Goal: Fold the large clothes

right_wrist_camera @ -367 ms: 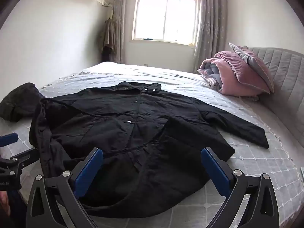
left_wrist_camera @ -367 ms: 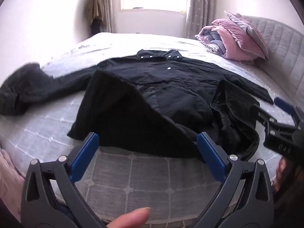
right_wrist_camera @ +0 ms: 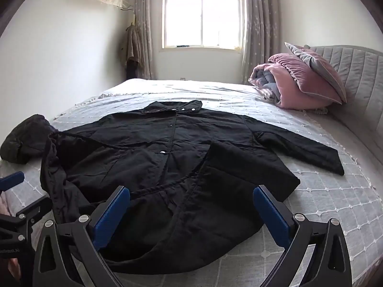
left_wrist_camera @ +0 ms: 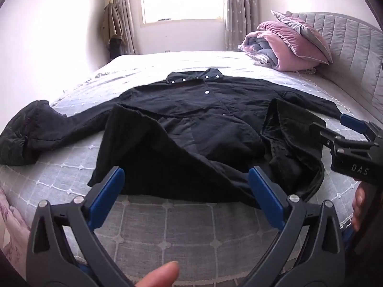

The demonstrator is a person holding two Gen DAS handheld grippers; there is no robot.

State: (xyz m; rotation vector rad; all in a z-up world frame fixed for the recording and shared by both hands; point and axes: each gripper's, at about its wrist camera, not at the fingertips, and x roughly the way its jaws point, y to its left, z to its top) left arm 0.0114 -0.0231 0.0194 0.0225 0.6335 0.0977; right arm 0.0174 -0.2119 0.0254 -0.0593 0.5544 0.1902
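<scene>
A black coat (right_wrist_camera: 167, 167) is lying spread front-up across the grey quilted bed (right_wrist_camera: 335, 203), collar towards the window, both lower corners already turned in over the body, and the next fold is probably waiting on the sleeves. Starting at the left, a dark bundle (left_wrist_camera: 21, 134), which could be the hood or the end of the left sleeve, is sitting bunched at the bed's edge; it is looking like the first thing to draw in flat across the chest. The left gripper (left_wrist_camera: 186, 191) is hovering just short of the hem with its fingers wide apart and holding nothing; a fingertip (left_wrist_camera: 162, 273) is showing beneath it. To do this well, it should be taking the sleeve near the cuff, lifting low and laying it straight so the padded cloth is not dragging the turned flap open. In the middle, the snap-fastened front is lying fairly smooth. The right gripper (right_wrist_camera: 191, 210) is likewise gaping and empty, poised over the hem, and should be pinning the body while the sleeve is travelling. Further right, the other sleeve (right_wrist_camera: 306, 153) is stretching out flat towards the headboard (right_wrist_camera: 359, 76). A folded pink duvet (right_wrist_camera: 294, 88) and pillow (right_wrist_camera: 318, 67) are resting well apart from the coat, so nothing is crowding the work.
</scene>
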